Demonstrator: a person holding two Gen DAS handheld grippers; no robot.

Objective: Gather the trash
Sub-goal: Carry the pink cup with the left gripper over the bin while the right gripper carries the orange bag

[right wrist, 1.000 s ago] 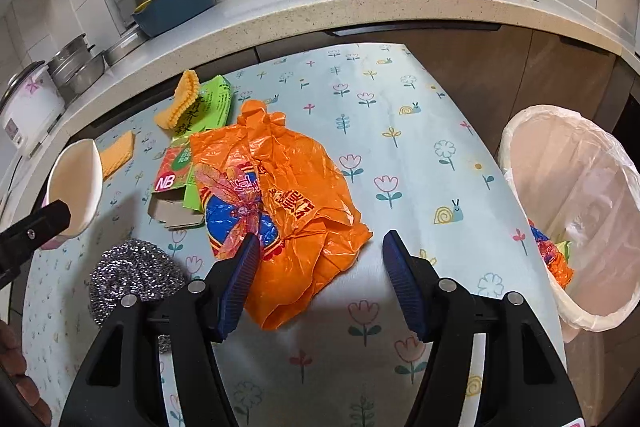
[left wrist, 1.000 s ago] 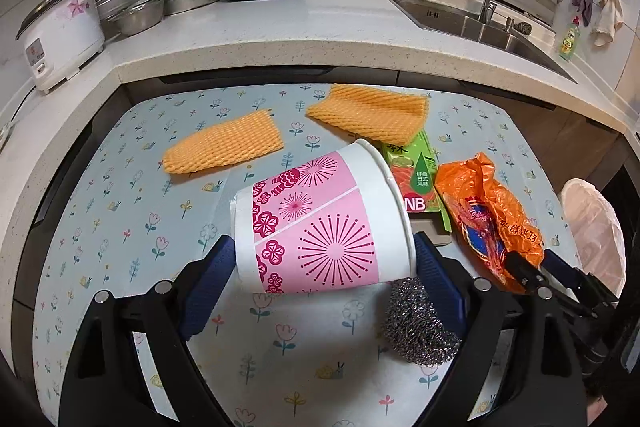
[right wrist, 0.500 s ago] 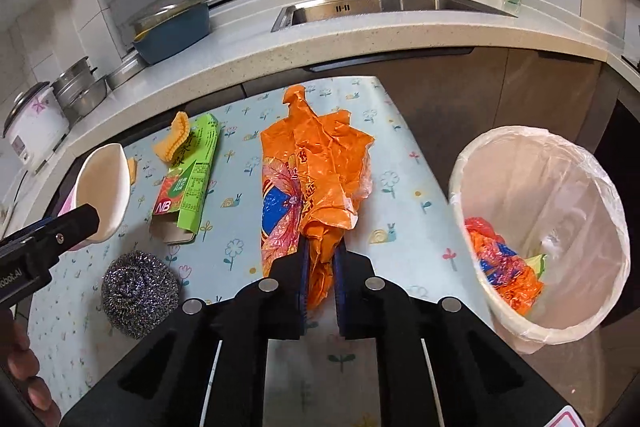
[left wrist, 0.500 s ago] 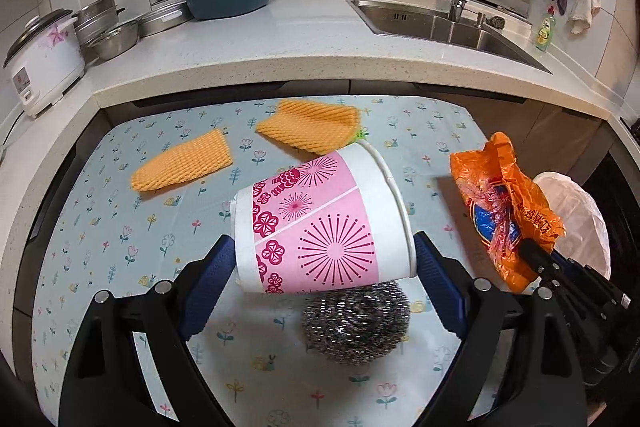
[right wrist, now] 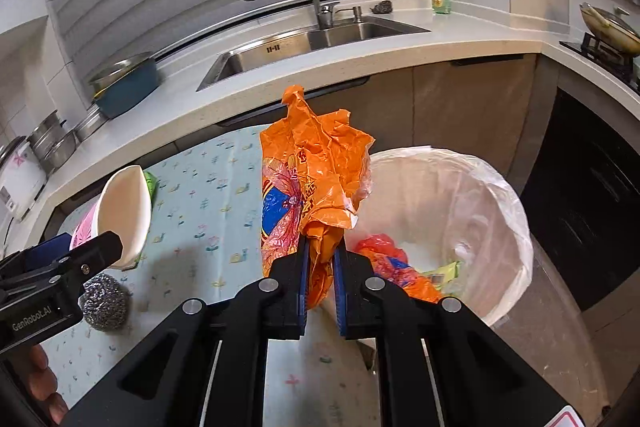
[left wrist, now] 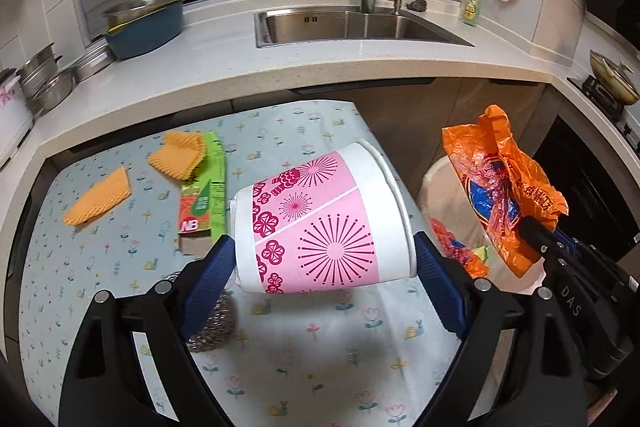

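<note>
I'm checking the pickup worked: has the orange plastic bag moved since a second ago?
Yes. The orange plastic bag lay flat on the floral tablecloth; now it hangs pinched in the right gripper, off the cloth and beside the lined trash bin.

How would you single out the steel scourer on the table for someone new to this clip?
Start at the flowered tablecloth in front of the sink counter. Near its front edge, just below the green carton, sits the steel scourer. It is the only grey, shiny, tangled ball; everything around it is flat and orange or green.
</note>
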